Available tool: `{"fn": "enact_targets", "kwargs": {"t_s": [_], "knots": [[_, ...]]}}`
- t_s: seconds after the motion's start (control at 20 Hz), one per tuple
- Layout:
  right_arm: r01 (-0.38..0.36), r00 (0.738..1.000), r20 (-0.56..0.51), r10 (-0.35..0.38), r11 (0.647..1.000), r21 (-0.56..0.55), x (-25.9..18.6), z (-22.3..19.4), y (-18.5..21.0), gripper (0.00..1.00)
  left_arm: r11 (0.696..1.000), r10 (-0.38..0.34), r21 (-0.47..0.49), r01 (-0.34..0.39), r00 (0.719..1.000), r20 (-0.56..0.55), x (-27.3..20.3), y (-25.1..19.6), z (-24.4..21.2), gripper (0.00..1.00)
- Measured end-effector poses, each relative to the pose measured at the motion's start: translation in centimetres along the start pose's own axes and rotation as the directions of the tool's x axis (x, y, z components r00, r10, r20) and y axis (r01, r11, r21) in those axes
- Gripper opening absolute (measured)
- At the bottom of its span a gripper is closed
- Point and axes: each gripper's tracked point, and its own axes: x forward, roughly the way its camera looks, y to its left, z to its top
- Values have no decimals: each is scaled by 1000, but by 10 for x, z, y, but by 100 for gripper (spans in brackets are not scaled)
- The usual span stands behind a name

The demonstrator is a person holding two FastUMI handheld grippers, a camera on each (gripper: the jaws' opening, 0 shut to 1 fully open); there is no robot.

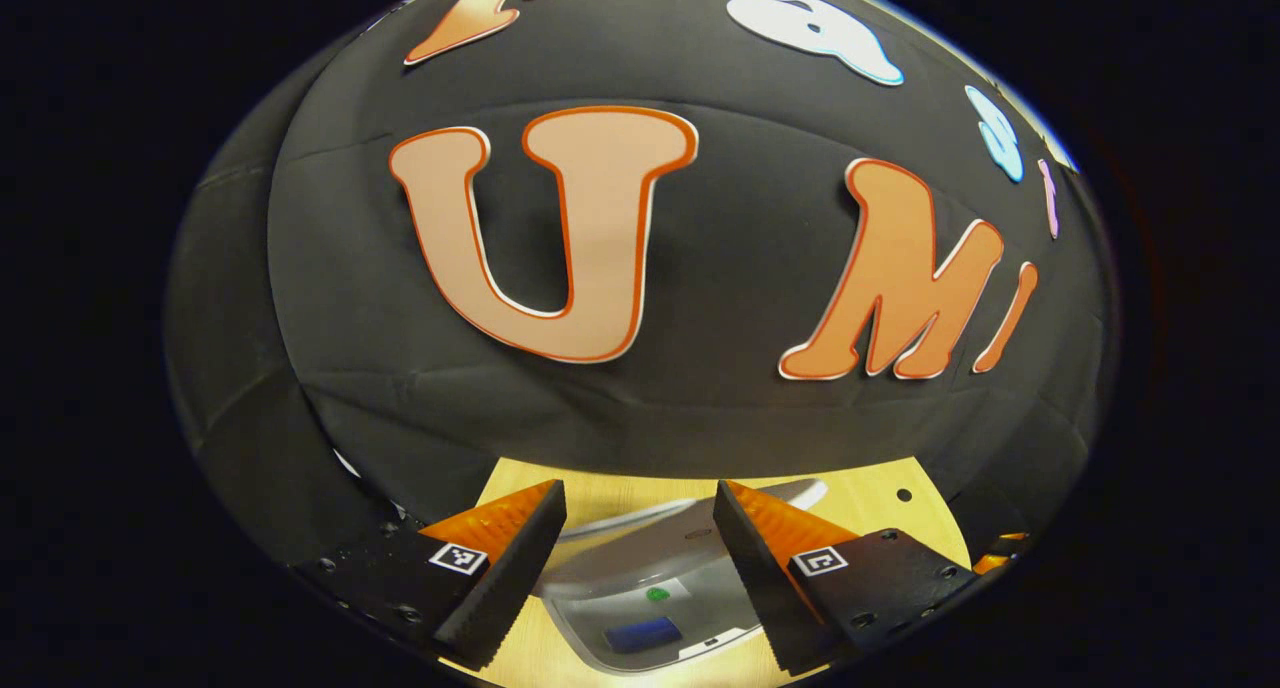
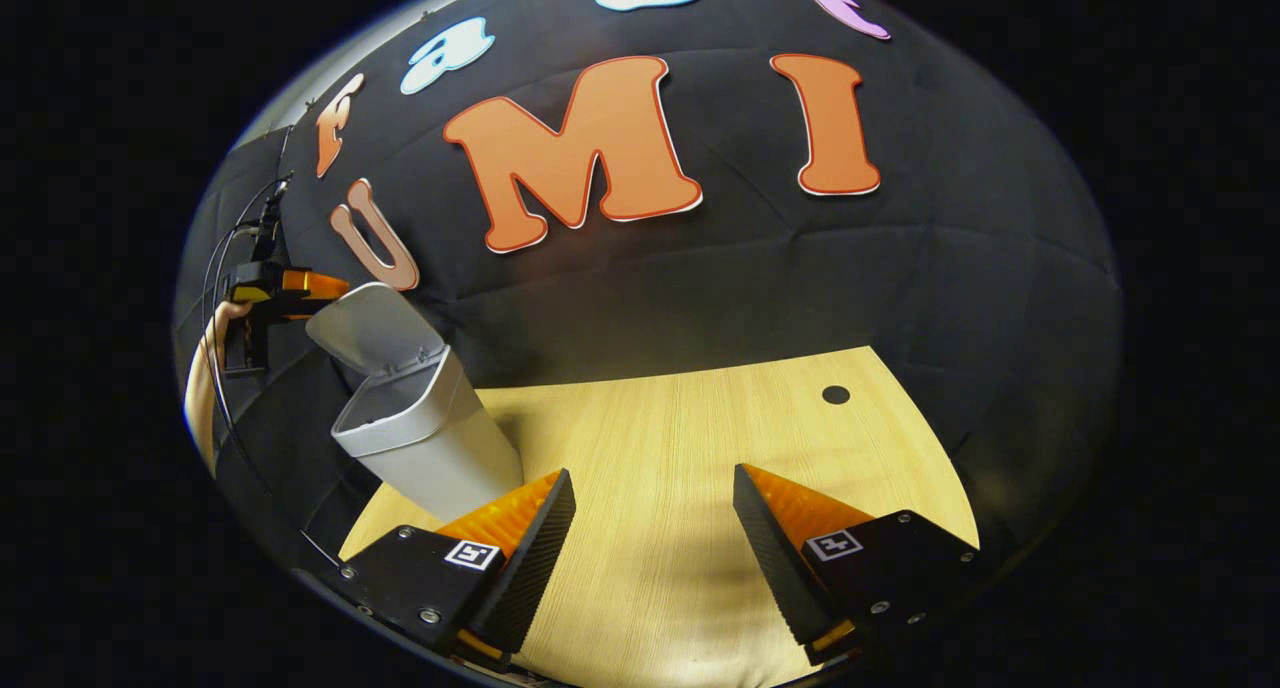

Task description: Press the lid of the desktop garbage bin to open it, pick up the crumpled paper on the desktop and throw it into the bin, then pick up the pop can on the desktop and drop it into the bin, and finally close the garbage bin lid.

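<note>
The grey desktop bin [image 2: 425,438] stands at the left of the wooden table with its lid [image 2: 368,330] swung up. My left gripper [image 1: 638,493] hangs open right above the bin's open mouth [image 1: 640,598]. Inside lie a blue thing [image 1: 645,633] and a small green spot [image 1: 657,594]; what they are is unclear. The raised lid [image 1: 690,513] shows as a pale arc behind the mouth. From the right gripper view, the left gripper [image 2: 285,293] sits by the lid's top edge, held by a hand [image 2: 205,368]. My right gripper [image 2: 652,473] is open over bare wood, right of the bin.
The light wooden table [image 2: 700,428] reaches back to the black cloth wall. A small dark round hole [image 2: 835,395] marks the table's far right part. Cables [image 2: 235,238] trail up from the left gripper.
</note>
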Motion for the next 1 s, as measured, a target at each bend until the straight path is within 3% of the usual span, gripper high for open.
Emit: {"fn": "enact_targets", "kwargs": {"t_s": [0.5, 1.0], "knots": [[2, 999, 35, -1, 999, -37, -7, 2, 6, 95, 996, -43, -80, 34, 992, -118, -3, -14, -102, 95], [22, 994, 112, -18, 999, -34, -13, 11, 9, 95, 1000, -8, 10, 10, 980, -196, 7, -15, -155, 95]]}}
